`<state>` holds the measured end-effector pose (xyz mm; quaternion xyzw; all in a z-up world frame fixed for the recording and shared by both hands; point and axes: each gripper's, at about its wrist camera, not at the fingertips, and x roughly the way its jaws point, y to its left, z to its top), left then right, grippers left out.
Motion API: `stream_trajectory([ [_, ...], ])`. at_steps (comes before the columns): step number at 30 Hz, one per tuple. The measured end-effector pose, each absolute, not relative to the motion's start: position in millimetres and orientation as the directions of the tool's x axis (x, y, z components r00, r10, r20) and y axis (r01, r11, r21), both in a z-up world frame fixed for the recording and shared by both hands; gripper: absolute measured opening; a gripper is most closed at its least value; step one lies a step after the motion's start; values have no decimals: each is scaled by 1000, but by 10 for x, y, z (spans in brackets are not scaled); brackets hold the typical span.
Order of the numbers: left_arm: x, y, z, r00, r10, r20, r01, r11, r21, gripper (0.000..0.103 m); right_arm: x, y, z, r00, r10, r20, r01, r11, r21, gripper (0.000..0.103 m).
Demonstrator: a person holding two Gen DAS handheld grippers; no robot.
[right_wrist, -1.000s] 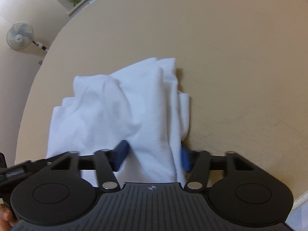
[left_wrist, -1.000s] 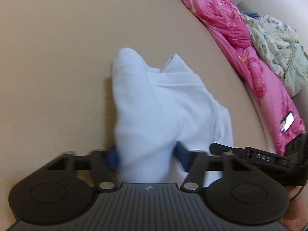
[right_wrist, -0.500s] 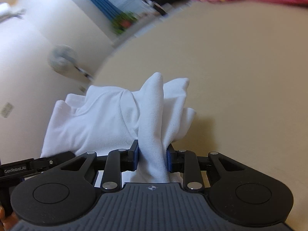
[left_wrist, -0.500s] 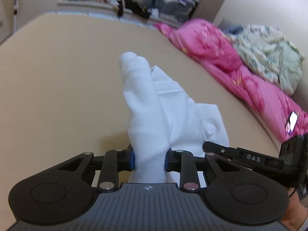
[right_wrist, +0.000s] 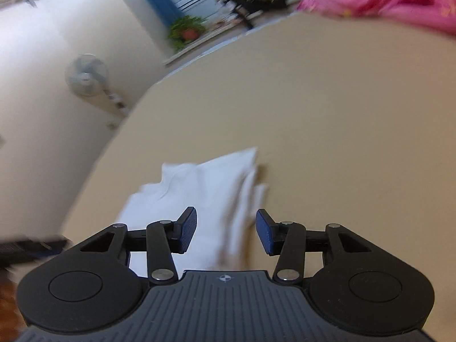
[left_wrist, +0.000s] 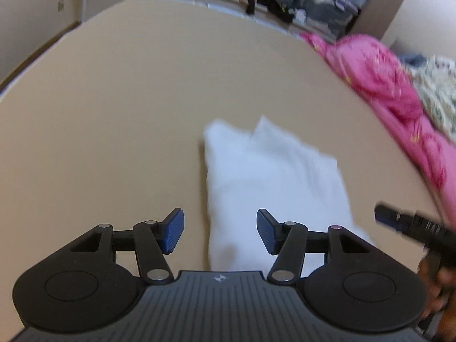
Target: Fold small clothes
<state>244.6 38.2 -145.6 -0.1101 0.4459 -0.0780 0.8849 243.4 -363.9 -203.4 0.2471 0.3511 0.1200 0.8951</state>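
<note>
The left gripper (left_wrist: 219, 235) has its two blue pads (left_wrist: 173, 231) apart, and its jaws are opening. The white cloth (left_wrist: 273, 182) shows in the gap between them, but the pads do not press on it. The cloth lies lower down, on the tan table (left_wrist: 114, 119).

The right gripper (right_wrist: 226, 235) looks much the same. Its jaws are opening too, and its blue pads (right_wrist: 188, 229) stand away from the cloth (right_wrist: 205, 188). Nothing is pinched in either one.

The white cloth lies in a soft bundle near the grippers, folded over itself. In the left view it runs from the near edge out toward the middle of the table, with two corners at its far end. In the right view its edges stack up in a few layers on the right side. The pictures are blurry, so I cannot tell how neat the edges are.

Far off to the right lies a pink blanket (left_wrist: 379, 77). A plant (right_wrist: 186, 30) sits far back, and a fan (right_wrist: 85, 75) stands by the wall on the left.

I think this step is letting go after one fold. The cloth looks partly folded, not finished, since it is puffy and its layers do not line up.

Next, the grippers probably need to pick a fresh edge. They should go low, close on just the top layers, and carry them across evenly. If one side goes faster, the fold may turn out crooked.
</note>
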Motion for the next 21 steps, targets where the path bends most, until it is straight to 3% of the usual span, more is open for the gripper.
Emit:
stream_trajectory([
  [6,2462,304,-2034,450,-353,-820,-22,914,-406,58,2453,-3492,-2281,586,425,-690,-48,868,494,49],
  [7,2469,314,-2130,433,-364,-825,-5,914,-406,54,2446,-3455,-2301,578,414,-703,-48,878,477,34],
  [9,2472,290,-2198,413,-380,-827,41,915,-400,24,2415,-3491,-2310,583,432,-688,-50,865,500,18],
  [11,2403,307,-2104,441,-407,-800,67,903,-423,17,2379,-3409,-2213,631,423,-651,-52,860,508,12],
  [13,2322,362,-2036,464,-441,-768,82,885,-458,17,2334,-3443,-2072,685,420,-595,-70,851,521,12],
  [15,2295,299,-2113,422,-394,-816,104,916,-389,17,2364,-3431,-2168,666,360,-653,-32,889,457,13],
  [17,2271,274,-2216,382,-318,-868,97,948,-305,28,2434,-3431,-2356,595,351,-723,26,891,454,18],
  [19,2232,347,-2093,427,-350,-834,90,934,-346,27,2417,-3437,-2350,592,356,-723,30,887,461,26],
  [21,2187,357,-2011,487,-327,-810,113,943,-313,27,2358,-3442,-2278,612,363,-702,-9,891,453,29],
])
